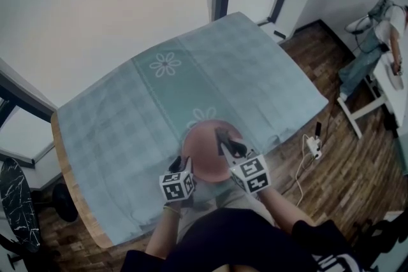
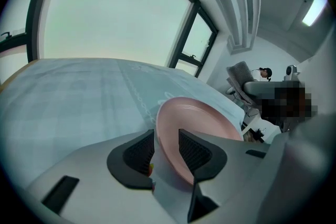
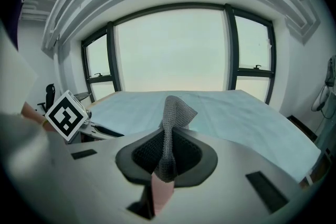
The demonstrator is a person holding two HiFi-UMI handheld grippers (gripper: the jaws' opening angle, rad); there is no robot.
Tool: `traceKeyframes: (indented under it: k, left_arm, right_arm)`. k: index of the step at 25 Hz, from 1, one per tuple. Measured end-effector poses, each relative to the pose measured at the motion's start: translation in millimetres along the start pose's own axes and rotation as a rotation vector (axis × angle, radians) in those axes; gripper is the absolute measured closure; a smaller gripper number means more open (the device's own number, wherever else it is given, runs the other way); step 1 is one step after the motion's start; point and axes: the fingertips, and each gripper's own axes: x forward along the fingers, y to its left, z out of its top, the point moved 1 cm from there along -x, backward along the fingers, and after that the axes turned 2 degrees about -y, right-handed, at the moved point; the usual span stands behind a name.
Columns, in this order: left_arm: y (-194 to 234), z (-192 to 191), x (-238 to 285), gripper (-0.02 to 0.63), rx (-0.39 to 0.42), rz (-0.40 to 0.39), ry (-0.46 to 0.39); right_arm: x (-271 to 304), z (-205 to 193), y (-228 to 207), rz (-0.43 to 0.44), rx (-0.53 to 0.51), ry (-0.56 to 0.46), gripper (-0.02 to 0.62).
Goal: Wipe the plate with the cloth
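Over the checked tablecloth [image 1: 127, 118], the left gripper [image 2: 167, 136] holds its jaws apart around a round pink plate [image 2: 199, 118]. The right gripper [image 3: 169, 136] pinches a bumpy grey cloth [image 3: 176, 110].

both forearms reach forward from the bottom edge of the head view, close together, the left forearm [image 1: 159, 236] just beside the right forearm [image 1: 284, 208]. the left hand-held gripper [image 1: 178, 165] and the right hand-held gripper [image 1: 228, 144] tilt down and away from the body. the left one's jaws stand apart with the rim of a plate [image 2: 194, 123] between them, and a gap shows beside its left pad. the right one's jaws are clamped on a grey cloth [image 3: 173, 113], which sticks up from between them.
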Motion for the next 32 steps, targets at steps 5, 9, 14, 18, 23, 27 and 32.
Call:
traceKeyframes:
  k: [5,9,14,18,23,27,32]
  left_arm:
    - [5,-5,16,0.465,-0.025,0.005,0.038]
    - [13,-13,25,0.465,-0.052,0.028,0.064]
    - [14,-13,28,0.47,-0.052,0.031,0.075]
    - [14,-11,30,0.527,-0.048,0.023,0.078]
    - [13,-12,31,0.542,-0.05,0.01,0.086]
    - [13,-12,31,0.546,-0.056,0.002,0.083]
    - [13,-12,31,0.547,-0.059,-0.005,0.073]
  right_arm:
    - [26,-10,-6,0.019,-0.023,0.058,0.561]
    - [45,-26,-10,0.032,-0.041,0.111,0.561]
    - [67,-43,-19,0.035,-0.061,0.179,0.561]
    - [83,-50,-24,0.036,-0.079,0.213,0.561]
    - [99,-57,-26,0.039,-0.089,0.25,0.561]
    - [109,-64,-29,0.023,-0.089,0.287,0.561]
    - [120,-71,-33,0.001,-0.102,0.329,0.561]
